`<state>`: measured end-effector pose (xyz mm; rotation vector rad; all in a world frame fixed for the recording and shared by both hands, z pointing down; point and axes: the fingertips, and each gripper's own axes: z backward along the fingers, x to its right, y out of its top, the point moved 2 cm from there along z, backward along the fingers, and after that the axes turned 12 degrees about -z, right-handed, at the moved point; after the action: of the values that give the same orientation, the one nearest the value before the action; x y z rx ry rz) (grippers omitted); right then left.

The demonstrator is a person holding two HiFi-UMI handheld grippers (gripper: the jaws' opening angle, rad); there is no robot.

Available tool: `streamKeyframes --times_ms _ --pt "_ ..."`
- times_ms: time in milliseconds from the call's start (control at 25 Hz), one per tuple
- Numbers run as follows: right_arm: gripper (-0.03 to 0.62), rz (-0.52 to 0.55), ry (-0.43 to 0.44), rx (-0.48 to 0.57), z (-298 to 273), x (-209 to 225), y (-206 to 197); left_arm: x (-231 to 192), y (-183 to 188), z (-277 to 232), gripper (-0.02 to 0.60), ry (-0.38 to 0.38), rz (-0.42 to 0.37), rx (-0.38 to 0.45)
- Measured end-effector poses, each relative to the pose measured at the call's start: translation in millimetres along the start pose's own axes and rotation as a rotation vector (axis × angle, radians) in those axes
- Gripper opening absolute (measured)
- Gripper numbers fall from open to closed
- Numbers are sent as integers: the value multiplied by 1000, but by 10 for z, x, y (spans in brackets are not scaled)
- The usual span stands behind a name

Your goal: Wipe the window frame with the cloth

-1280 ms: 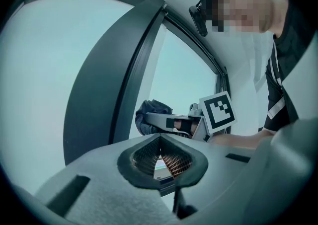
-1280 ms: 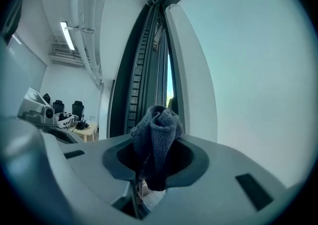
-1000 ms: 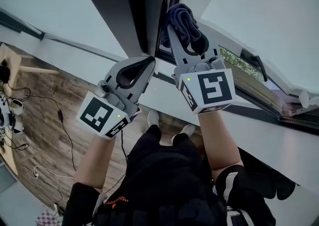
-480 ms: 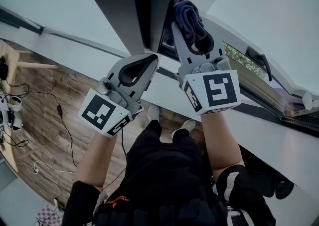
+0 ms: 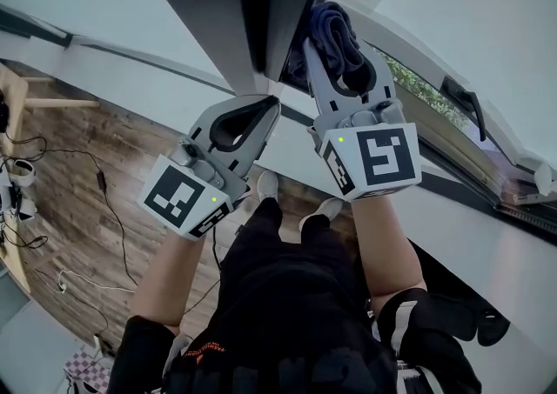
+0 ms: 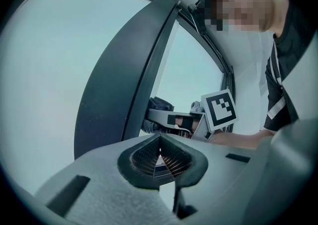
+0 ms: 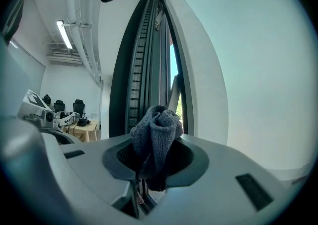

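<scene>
Right tongs point(image 5: 339, 55) shifted slightly rightward along window frame point(image 5: 252, 10), clenched on cloth point(image 5: 335, 23); left tongs point(image 5: 268, 105) clenched, empty. Cloth soft, light; hold bunched middle.

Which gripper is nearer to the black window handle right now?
Right. The right gripper, shut on the cloth at the window frame, is left of the handle in the head view. The left gripper, shut and empty, lies farther left.
</scene>
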<state>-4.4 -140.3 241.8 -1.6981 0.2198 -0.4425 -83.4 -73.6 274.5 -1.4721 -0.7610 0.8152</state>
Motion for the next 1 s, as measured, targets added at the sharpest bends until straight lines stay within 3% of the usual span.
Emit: streamKeyframes --times_ms 1000 --pt "103 -78 -58 -165 -121 148 -966 52 -493 -13 18 -24 70 -52"
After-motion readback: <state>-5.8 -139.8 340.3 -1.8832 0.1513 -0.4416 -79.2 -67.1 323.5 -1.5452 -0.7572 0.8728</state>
